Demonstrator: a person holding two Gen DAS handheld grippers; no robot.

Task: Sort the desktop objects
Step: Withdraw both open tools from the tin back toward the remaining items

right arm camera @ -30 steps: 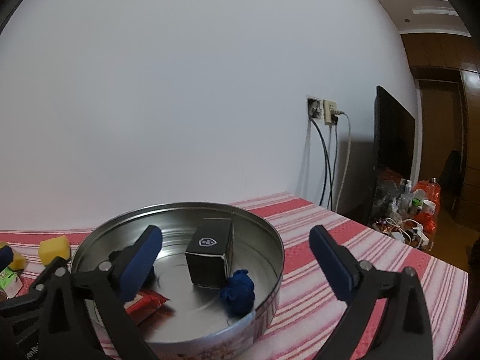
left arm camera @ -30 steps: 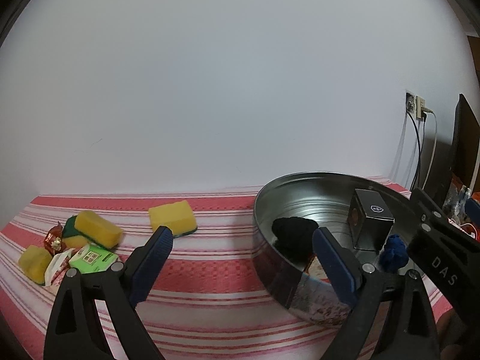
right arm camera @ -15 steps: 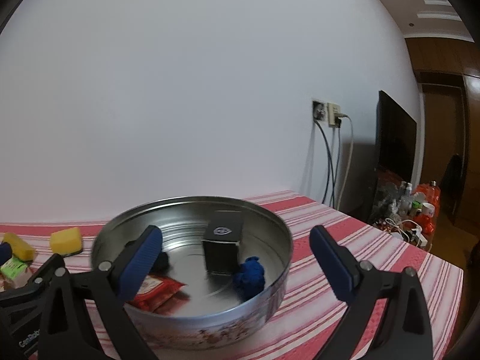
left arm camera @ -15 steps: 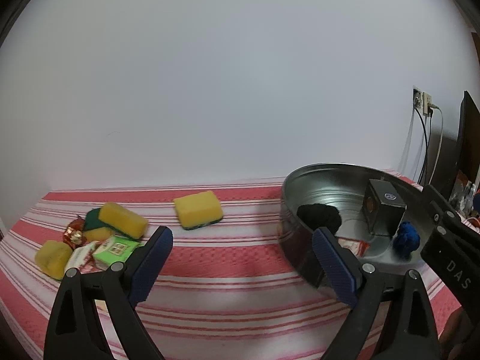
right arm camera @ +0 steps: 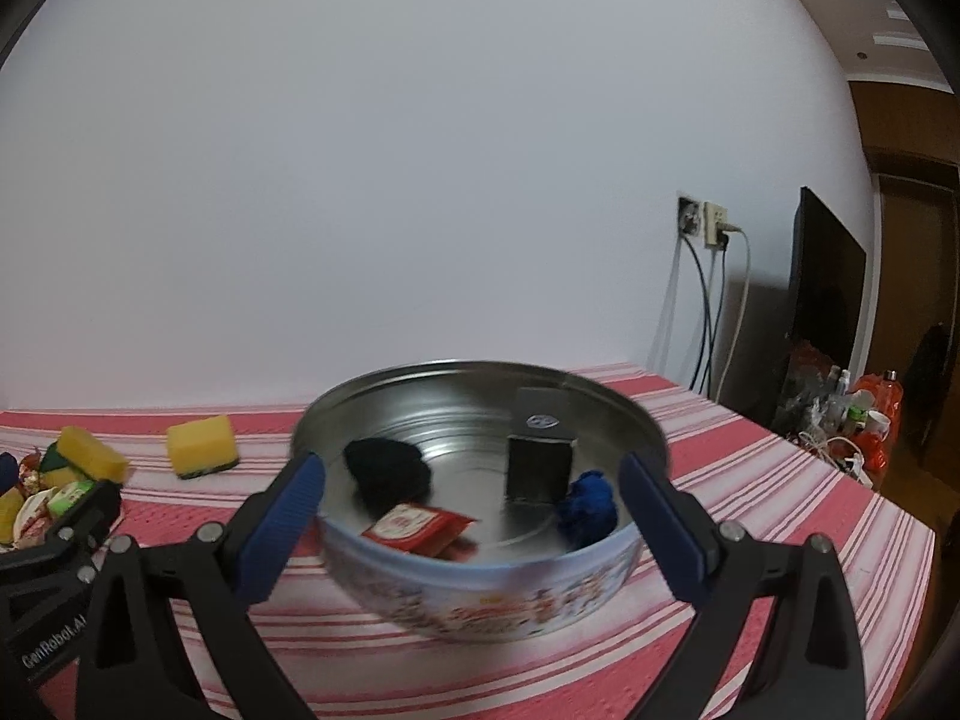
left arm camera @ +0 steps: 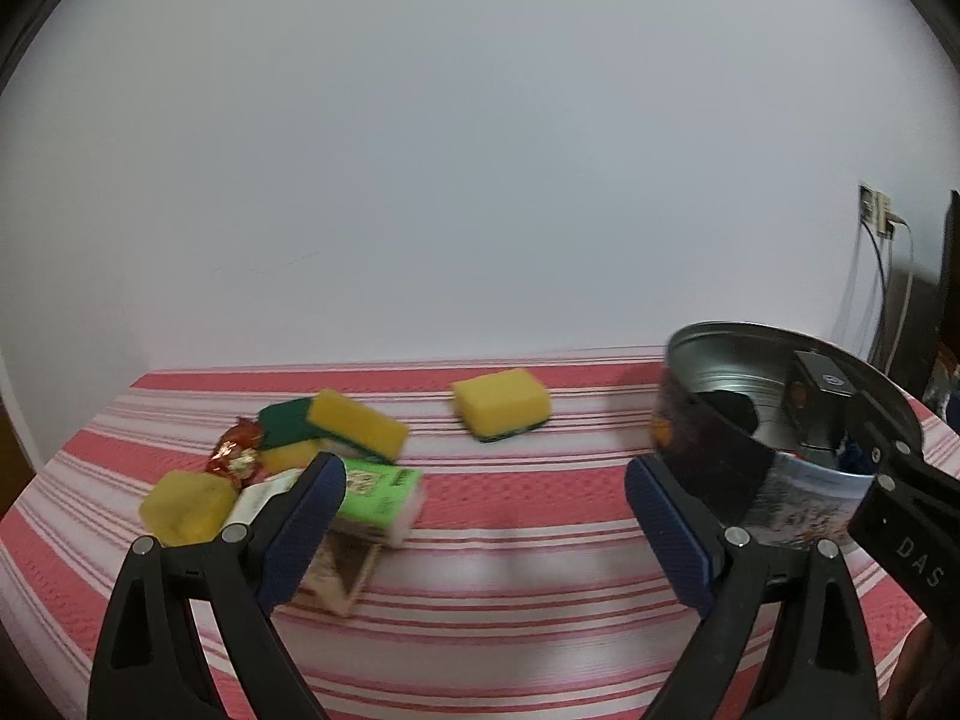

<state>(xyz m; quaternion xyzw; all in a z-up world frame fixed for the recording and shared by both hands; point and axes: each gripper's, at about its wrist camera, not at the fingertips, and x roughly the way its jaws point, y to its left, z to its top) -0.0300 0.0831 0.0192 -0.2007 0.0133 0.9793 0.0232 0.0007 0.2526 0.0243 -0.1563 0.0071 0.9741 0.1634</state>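
Note:
A round metal tin [right arm camera: 480, 594] stands on the red striped cloth and holds a dark box [right arm camera: 540, 456], a black lump [right arm camera: 387, 471], a blue lump [right arm camera: 588, 507] and a red packet [right arm camera: 417, 528]. My right gripper [right arm camera: 471, 531] is open and empty, in front of the tin. In the left wrist view my left gripper [left arm camera: 483, 531] is open and empty, with the tin [left arm camera: 780, 510] at its right. A pile of yellow sponges [left arm camera: 357, 423], a green packet [left arm camera: 375, 495] and a red candy [left arm camera: 237, 450] lies at the left. One yellow sponge [left arm camera: 501, 402] lies apart.
A white wall runs behind the table. Wall sockets with hanging cables [right arm camera: 711, 300] and a dark screen [right arm camera: 828, 294] are at the right. Bottles and clutter [right arm camera: 846, 414] sit beyond the table's right edge. The left gripper's body [right arm camera: 54, 558] shows at the right wrist view's left.
Both grippers have pulled back from the tin. The left view has swung left, so the sponge pile sits nearer the centre. The tin's contents have not moved.

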